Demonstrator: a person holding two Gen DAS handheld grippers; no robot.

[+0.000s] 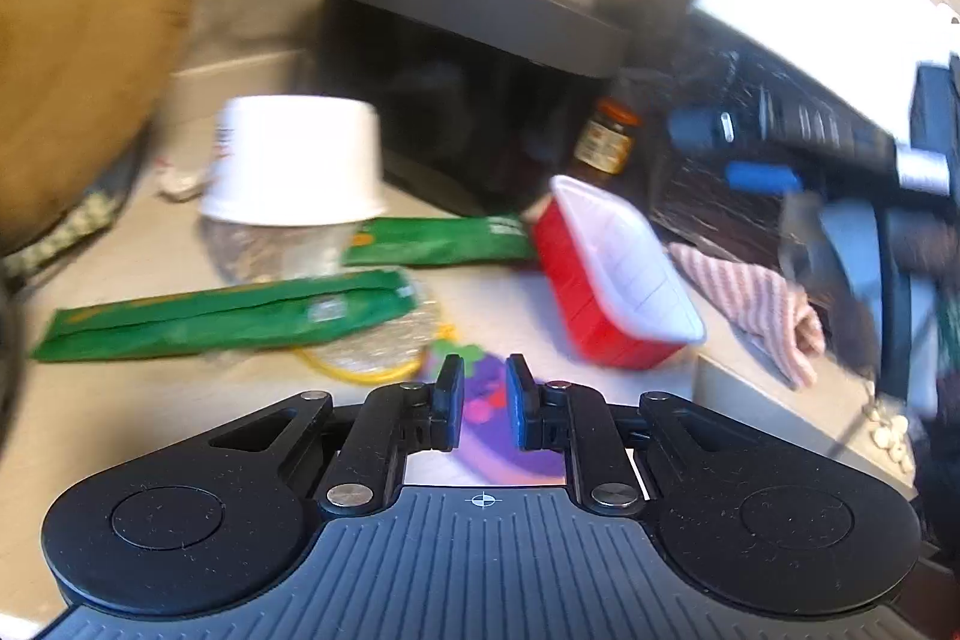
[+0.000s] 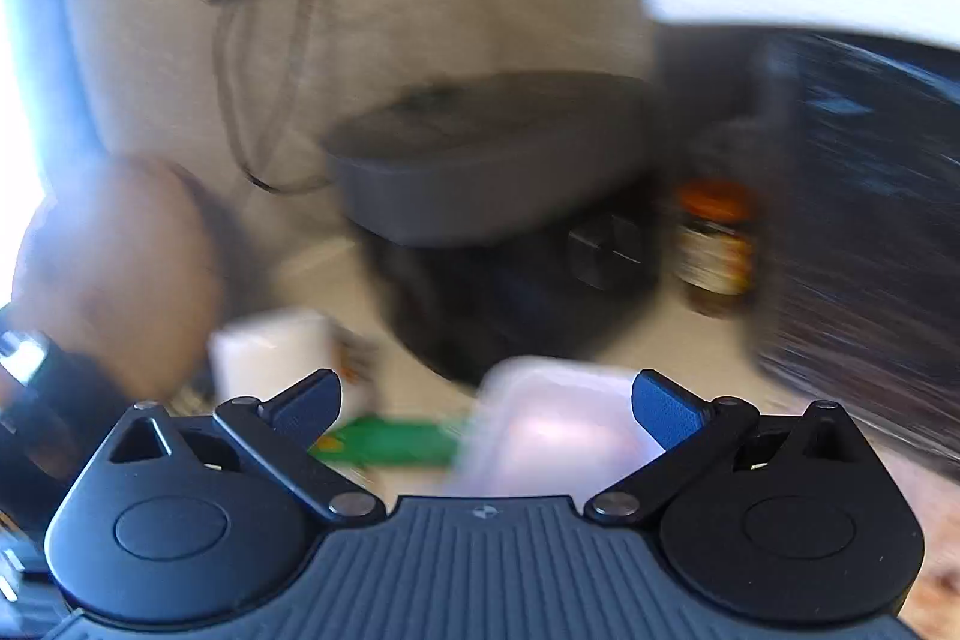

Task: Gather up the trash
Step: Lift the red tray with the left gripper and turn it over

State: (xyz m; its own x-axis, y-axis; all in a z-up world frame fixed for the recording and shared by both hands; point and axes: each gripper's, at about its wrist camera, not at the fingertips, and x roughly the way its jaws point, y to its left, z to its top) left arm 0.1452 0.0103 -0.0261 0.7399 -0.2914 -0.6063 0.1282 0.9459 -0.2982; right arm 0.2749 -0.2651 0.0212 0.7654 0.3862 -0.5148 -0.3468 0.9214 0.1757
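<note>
My left gripper [image 1: 485, 383] is shut on a purple wrapper [image 1: 498, 454] with pink and green print, held just above the pale counter [image 1: 120, 418]. Ahead lie two green wrappers [image 1: 222, 316] [image 1: 438, 241], a clear plastic lid with a yellow rim [image 1: 372, 349], an upturned white bowl [image 1: 294, 160] and a tipped red tub [image 1: 612, 280] with a white inside. My right gripper [image 2: 486, 400] is open, its blue pads [image 2: 666, 409] spread wide. Below and beyond them, blurred, is a pale tub [image 2: 558, 430], with a green wrapper [image 2: 390, 439] to its left.
A black appliance [image 1: 468, 100] stands at the back with an orange-lidded jar [image 1: 606, 136] beside it. A pink striped cloth [image 1: 750, 304] lies at the counter's right edge. A wooden board [image 1: 78, 40] leans at the left. A blurred hand [image 2: 114, 274] is at the left.
</note>
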